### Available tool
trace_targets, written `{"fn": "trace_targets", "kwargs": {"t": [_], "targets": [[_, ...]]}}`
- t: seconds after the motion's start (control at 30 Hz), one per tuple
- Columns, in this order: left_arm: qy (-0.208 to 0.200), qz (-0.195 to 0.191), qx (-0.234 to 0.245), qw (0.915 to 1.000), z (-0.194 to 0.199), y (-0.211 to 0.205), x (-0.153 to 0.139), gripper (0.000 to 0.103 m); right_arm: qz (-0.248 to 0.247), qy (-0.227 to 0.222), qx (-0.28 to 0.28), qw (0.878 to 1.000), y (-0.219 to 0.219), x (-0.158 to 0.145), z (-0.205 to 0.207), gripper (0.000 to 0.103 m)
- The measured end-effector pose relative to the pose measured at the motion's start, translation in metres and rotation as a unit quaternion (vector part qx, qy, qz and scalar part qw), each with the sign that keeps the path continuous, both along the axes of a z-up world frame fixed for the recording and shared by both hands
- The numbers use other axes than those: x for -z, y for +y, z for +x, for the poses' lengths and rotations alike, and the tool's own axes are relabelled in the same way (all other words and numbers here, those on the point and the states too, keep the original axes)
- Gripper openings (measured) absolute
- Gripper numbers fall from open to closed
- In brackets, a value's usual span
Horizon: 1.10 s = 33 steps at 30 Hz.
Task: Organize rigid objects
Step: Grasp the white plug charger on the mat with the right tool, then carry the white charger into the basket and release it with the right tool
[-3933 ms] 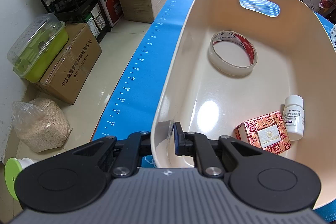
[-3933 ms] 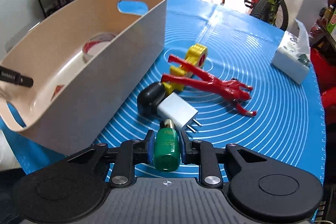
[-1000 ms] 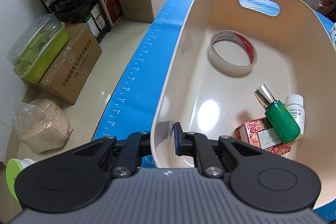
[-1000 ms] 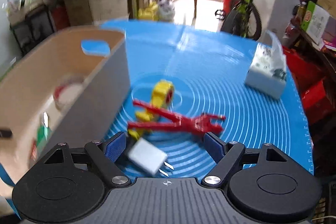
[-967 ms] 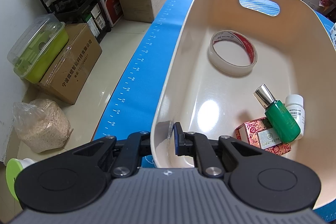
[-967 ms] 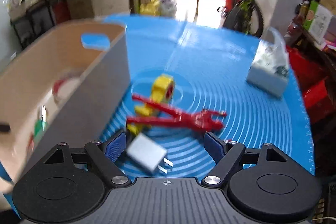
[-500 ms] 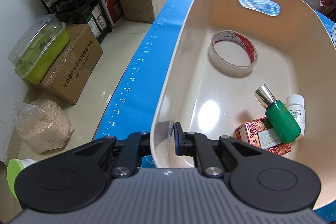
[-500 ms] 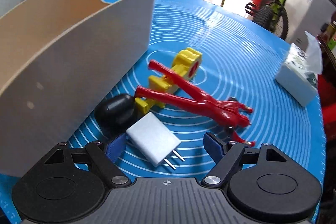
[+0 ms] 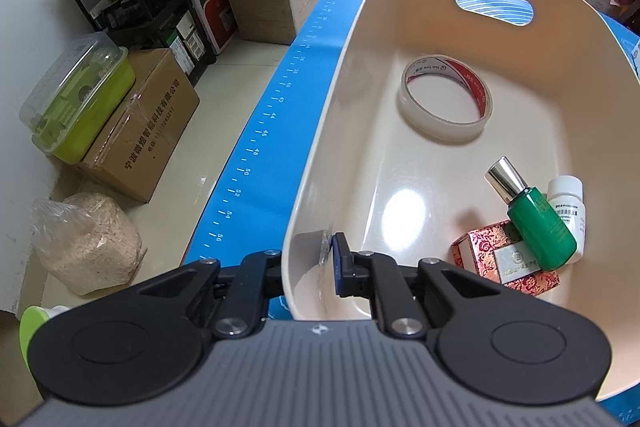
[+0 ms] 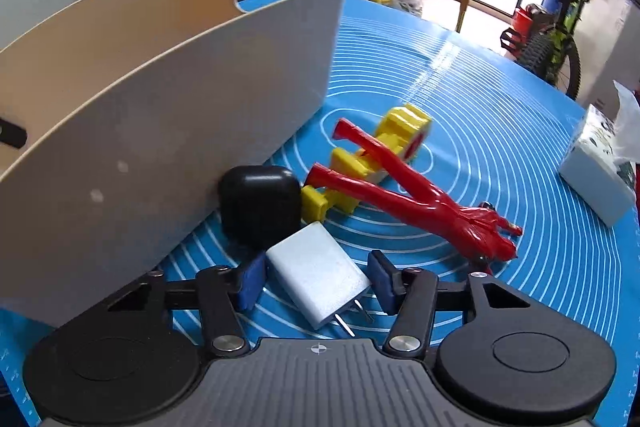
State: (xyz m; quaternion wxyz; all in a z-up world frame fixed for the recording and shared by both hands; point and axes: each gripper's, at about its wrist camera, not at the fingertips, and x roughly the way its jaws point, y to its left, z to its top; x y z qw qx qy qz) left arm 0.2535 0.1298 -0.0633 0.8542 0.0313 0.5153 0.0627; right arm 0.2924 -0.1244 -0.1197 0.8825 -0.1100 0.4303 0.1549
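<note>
A flat white plastic wall charger (image 10: pixel 318 279) is seen lying on the blue mat (image 10: pixel 480 99), between the half-open fingers of the right gripper (image 10: pixel 316 283). These have just been closing, with small gaps left to the charger. Its long side runs slantwise, metal prongs pointing at the camera. A rounded black case (image 10: pixel 260 205) touches its far corner, partly hidden by it. The left gripper (image 9: pixel 310 263) is clamped on the cream plastic tub's (image 9: pixel 560 75) rim; its outer finger is hidden.
</note>
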Motion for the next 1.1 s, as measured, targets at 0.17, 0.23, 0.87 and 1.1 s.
{"fn": "trace_targets", "kwargs": {"t": [0.17, 0.23, 0.87, 1.1], "targets": [[0.000, 0.000, -0.001, 1.0000, 0.000, -0.001, -0.001, 0.016, -0.004, 0.004, -0.017, 1.000, 0.007, -0.003, -0.007, 0.059], [0.000, -0.001, -0.001, 1.0000, 0.000, -0.001, -0.001, 0.016, -0.010, 0.000, -0.020, 1.000, 0.009, -0.006, -0.012, 0.059], [0.000, -0.006, -0.003, 1.0000, 0.000, -0.001, -0.001, 0.015, 0.026, -0.074, 0.045, 0.996, -0.007, -0.075, -0.025, 0.059], [0.000, -0.008, -0.002, 1.0000, 0.001, 0.001, -0.001, 0.015, 0.091, -0.121, 0.065, 0.986, 0.004, -0.113, -0.033, 0.059]]}}
